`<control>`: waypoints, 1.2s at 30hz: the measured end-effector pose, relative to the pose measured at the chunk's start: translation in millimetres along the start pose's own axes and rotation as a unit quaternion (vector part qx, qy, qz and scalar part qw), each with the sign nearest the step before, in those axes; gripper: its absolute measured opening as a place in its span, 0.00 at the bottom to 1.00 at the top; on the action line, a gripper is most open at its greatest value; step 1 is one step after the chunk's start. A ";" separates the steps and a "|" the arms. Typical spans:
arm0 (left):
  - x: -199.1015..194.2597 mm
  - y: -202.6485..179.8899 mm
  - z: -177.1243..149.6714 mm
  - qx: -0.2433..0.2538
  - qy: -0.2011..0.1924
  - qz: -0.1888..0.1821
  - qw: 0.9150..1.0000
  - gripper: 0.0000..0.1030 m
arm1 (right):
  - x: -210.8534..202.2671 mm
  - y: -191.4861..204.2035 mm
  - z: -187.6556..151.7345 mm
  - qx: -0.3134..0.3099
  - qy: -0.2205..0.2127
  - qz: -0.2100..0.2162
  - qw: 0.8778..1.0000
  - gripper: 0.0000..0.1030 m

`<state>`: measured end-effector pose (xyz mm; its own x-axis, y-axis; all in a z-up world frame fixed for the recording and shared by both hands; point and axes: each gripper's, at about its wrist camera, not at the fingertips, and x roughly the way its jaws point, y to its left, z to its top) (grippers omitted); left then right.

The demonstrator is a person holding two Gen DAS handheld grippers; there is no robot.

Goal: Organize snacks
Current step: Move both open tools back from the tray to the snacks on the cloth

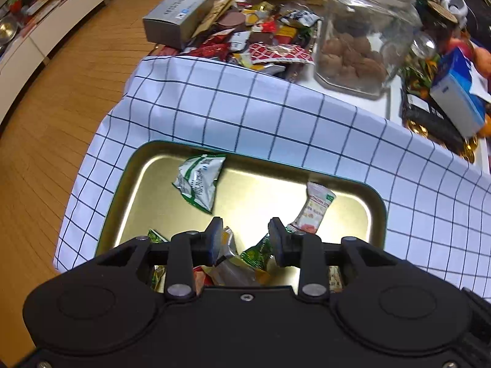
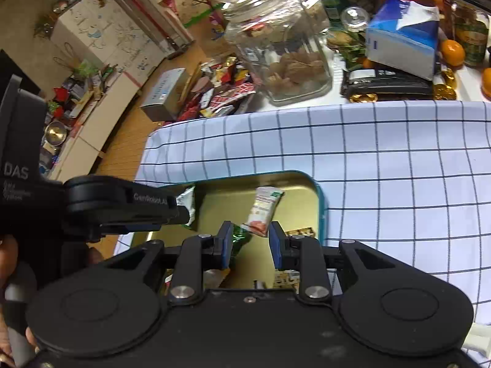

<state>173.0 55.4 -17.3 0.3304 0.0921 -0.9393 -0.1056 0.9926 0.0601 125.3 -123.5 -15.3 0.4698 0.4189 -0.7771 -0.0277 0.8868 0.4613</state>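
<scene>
A gold tin tray (image 1: 245, 196) with a teal rim lies on a white checked cloth (image 1: 245, 113). In it lie a green-and-white packet (image 1: 199, 181), a white-and-red snack bar (image 1: 314, 208) and several smaller packets near my fingers. My left gripper (image 1: 245, 239) is open just above the tray's near part, over a crumpled packet (image 1: 228, 254). My right gripper (image 2: 249, 243) is open above the same tray (image 2: 307, 196), with the snack bar (image 2: 264, 210) just ahead. The left gripper's body (image 2: 122, 205) shows at the left of the right wrist view.
A pile of loose snacks (image 1: 260, 40) lies beyond the cloth, beside a grey box (image 1: 178, 15). A glass jar (image 1: 362, 40) of brown cookies stands behind it. A blue tissue box (image 2: 402, 36), oranges and cans crowd the far right. Wooden floor lies to the left.
</scene>
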 end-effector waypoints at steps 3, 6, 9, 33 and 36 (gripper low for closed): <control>-1.4 -11.5 -1.5 0.016 0.002 -0.006 1.000 0.40 | -0.3 -5.9 0.8 0.009 0.002 -0.018 1.000 0.28; -1.2 -22.4 -3.3 0.027 0.013 -0.017 0.999 0.40 | -1.2 -13.8 1.9 0.021 0.006 -0.032 0.999 0.28; -0.2 -33.4 -6.5 0.036 0.029 -0.039 0.998 0.40 | -4.2 -24.9 4.3 0.033 0.006 -0.051 0.998 0.28; 1.2 -126.8 -45.0 0.149 0.064 -0.070 0.984 0.40 | -62.7 -149.7 -8.3 0.099 0.044 -0.154 0.982 0.29; 3.1 -131.9 -48.9 0.158 0.067 -0.066 0.983 0.40 | -64.8 -152.3 -17.2 0.078 0.059 -0.158 0.983 0.29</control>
<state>142.0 -79.1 -44.6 0.1940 -0.0286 -0.9806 0.2327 0.9724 0.0177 83.9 -282.3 -42.5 0.3268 0.1553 -0.9322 0.2434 0.9393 0.2418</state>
